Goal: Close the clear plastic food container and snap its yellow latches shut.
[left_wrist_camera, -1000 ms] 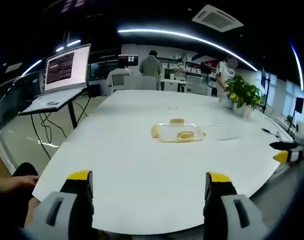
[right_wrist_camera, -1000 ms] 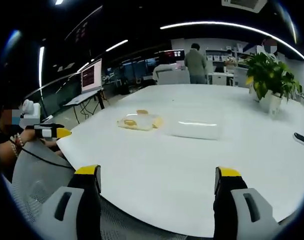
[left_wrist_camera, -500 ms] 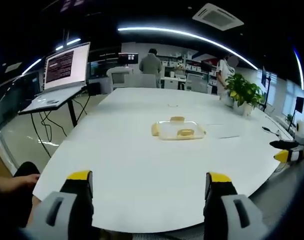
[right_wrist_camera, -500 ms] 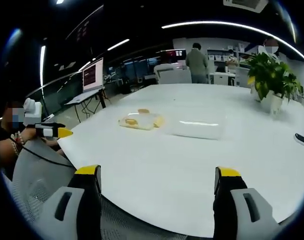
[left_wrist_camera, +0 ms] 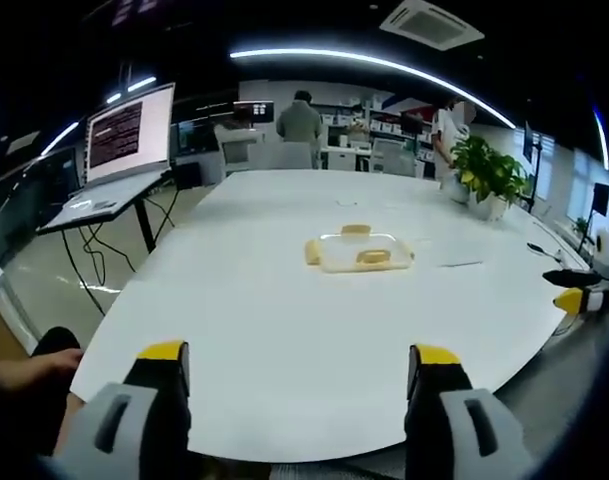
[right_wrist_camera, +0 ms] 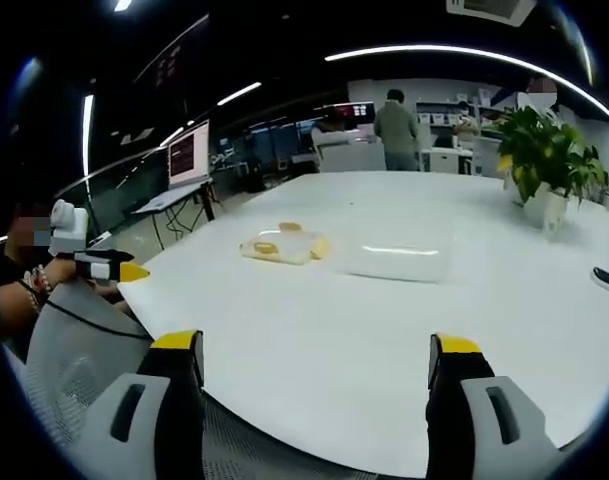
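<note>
Here, left tongs (left_wrist_camera: 296,370) sit at the near edge of the white tabletop (left_wrist_camera: 264,320), jaws spread wide, nothing between them. Right tongs (right_wrist_camera: 316,365) likewise: wide apart, empty, low over their own edge of the tabletop.

Container (left_wrist_camera: 356,252) rests mid-tabletop, well apart from both tongs; a clear shallow piece with yellow latches (left_wrist_camera: 372,258) at its sides. In the right gripper view a second clear piece (right_wrist_camera: 396,250) lies just beside the latched one; cannot tell which is lid and which is base.

Plant (right_wrist_camera: 537,150) in a white pot stands at the far right of the tabletop. Laptop (left_wrist_camera: 124,140) on a stand beside the tabletop, screen lit. People stand at desks in the background.
</note>
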Action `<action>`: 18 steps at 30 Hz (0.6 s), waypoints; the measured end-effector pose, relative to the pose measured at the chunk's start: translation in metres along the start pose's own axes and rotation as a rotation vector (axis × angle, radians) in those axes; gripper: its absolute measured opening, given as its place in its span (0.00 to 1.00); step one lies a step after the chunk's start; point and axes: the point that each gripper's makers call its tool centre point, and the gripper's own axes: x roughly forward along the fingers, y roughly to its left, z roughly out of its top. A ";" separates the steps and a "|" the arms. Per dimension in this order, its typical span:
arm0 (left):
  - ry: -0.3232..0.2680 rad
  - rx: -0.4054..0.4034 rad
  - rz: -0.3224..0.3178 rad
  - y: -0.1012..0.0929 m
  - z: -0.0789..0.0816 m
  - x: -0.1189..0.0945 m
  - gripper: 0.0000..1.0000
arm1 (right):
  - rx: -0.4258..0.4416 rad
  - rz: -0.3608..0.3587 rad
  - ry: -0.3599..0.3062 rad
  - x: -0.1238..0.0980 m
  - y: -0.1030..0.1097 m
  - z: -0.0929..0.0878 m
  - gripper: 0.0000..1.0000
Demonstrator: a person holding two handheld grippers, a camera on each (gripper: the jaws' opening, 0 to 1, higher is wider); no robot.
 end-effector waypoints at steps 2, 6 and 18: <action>-0.005 -0.001 0.001 0.000 0.001 0.000 0.86 | -0.003 0.001 0.002 0.000 0.000 0.000 0.91; -0.006 -0.005 -0.005 -0.001 0.001 0.000 0.86 | 0.002 -0.001 -0.004 0.000 0.000 0.001 0.91; -0.009 -0.006 -0.002 0.001 0.001 0.000 0.87 | 0.010 -0.002 -0.012 0.000 -0.001 0.001 0.91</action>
